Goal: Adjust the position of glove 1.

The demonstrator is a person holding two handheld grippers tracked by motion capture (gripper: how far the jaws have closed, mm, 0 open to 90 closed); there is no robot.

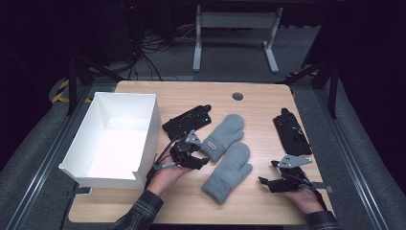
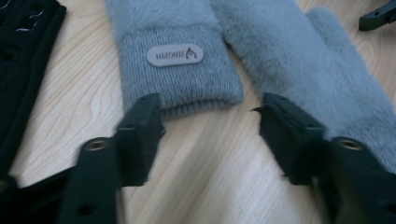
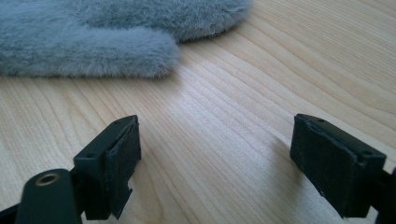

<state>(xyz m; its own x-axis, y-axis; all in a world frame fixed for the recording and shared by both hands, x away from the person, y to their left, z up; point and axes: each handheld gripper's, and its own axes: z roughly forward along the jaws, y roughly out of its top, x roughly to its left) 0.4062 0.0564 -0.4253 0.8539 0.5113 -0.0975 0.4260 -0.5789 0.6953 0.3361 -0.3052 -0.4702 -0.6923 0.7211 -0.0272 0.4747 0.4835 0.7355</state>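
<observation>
Far mitten: grey, fluffy, flat on the table near its middle, cuff toward the left gripper; a small oval label sits on the ribbed cuff.
Near mitten: grey, flat, just right of and nearer than the far mitten; the two touch along their sides, thumb toward the right.
Left gripper: held in the left hand, low over the table at the cuff of the far mitten; jaws spread wide, nothing between them; in the left gripper view the left jaw tip meets the cuff edge, the right jaw lies just beside the near mitten.
Right gripper: held in the right hand, to the right of the near mitten and apart from it; jaws wide apart and empty over bare wood, the mitten thumb ahead of them in the right gripper view.
Left black glove: flat, far and left of the grey mittens, beside the box.
Right black glove: flat, near the right edge of the table, well apart from the mittens.
Box: white, open-topped, on the left part of the table.
Table: light wood, with a round dark grommet at the far side.
</observation>
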